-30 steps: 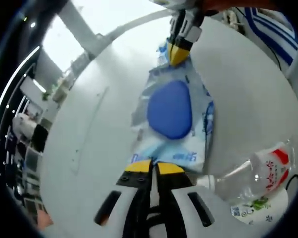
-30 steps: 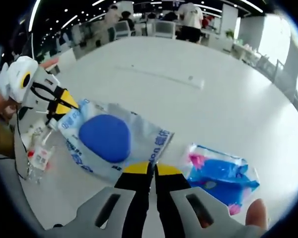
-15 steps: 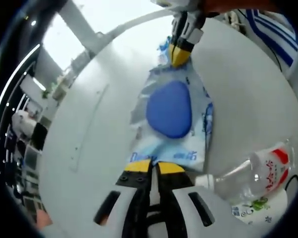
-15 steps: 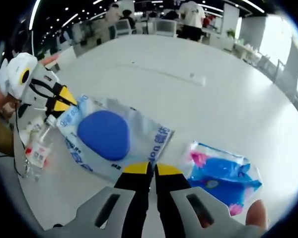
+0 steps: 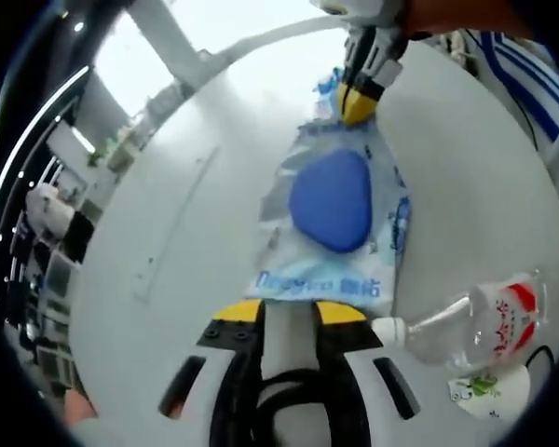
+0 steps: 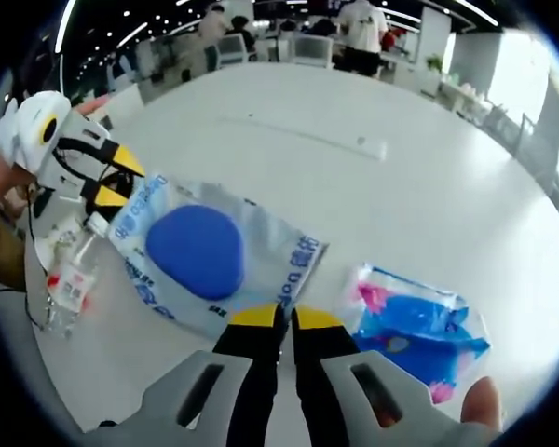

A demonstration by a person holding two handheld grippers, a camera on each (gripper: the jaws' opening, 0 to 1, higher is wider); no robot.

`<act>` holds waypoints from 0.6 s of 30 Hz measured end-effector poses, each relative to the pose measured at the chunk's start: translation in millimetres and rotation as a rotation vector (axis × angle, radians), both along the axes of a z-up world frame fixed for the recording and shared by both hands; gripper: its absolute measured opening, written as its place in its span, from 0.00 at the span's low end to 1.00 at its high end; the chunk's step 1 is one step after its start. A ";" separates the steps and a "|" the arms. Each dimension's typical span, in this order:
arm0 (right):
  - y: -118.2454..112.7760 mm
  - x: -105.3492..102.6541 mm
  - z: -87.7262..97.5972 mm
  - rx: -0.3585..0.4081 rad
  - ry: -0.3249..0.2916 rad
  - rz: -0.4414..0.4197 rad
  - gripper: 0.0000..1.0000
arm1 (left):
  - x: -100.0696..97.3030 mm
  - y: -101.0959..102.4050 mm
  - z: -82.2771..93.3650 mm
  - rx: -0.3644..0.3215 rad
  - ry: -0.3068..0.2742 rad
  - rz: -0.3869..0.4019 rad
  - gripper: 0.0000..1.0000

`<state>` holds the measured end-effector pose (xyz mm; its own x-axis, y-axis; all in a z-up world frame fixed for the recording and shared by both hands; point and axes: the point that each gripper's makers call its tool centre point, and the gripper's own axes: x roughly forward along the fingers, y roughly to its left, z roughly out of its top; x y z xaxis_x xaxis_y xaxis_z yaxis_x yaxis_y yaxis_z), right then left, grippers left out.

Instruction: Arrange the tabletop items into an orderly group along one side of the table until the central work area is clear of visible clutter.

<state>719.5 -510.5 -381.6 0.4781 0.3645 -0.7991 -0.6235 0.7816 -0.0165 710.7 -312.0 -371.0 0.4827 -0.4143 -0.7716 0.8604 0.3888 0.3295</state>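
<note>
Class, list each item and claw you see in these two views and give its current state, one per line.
Left claw: open, just off the pouch edge.
Right claw: shut on the blue sponge pouch.
Blue sponge pouch: sealed, flat on the table.
Plastic bottle: capped, lying on its side.
Blue and pink packet: lying flat.

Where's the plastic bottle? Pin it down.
In the left gripper view, the plastic bottle lies on the white table, right of the left claw, cap near the blue-pad packet.

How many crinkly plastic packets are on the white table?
2. The packet with the blue oval lies between both grippers; the blue-and-pink packet lies beside the right gripper. Others may be out of view.
</note>
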 end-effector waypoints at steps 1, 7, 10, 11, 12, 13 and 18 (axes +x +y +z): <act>0.1 -0.1 0.1 0.000 0.000 0.000 0.06 | -0.4 0.6 0.6 -0.010 0.005 0.006 0.20; -0.5 0.1 1.9 -0.006 -0.006 0.001 0.08 | 0.6 3.7 3.1 -0.013 0.001 0.023 0.24; -1.3 0.1 3.3 -0.015 -0.014 0.002 0.11 | 0.3 4.8 5.3 -0.012 -0.002 0.026 0.25; -1.6 0.7 4.4 -0.017 -0.022 0.001 0.13 | 0.6 5.2 5.6 -0.012 -0.003 0.027 0.25; -1.7 1.5 6.3 -0.016 -0.030 -0.002 0.16 | 1.0 6.0 6.3 -0.011 -0.004 0.028 0.25; -1.8 2.3 7.6 -0.015 -0.033 -0.004 0.18 | 1.3 6.5 6.7 -0.010 -0.004 0.029 0.25; -0.4 2.9 12.8 -0.018 -0.053 0.002 0.24 | 3.3 9.2 11.0 -0.017 -0.012 0.042 0.26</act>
<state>722.4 -510.9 -368.8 0.5195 0.3514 -0.7789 -0.6226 0.7800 -0.0634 714.0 -302.8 -360.0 0.5089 -0.4067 -0.7586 0.8394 0.4298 0.3327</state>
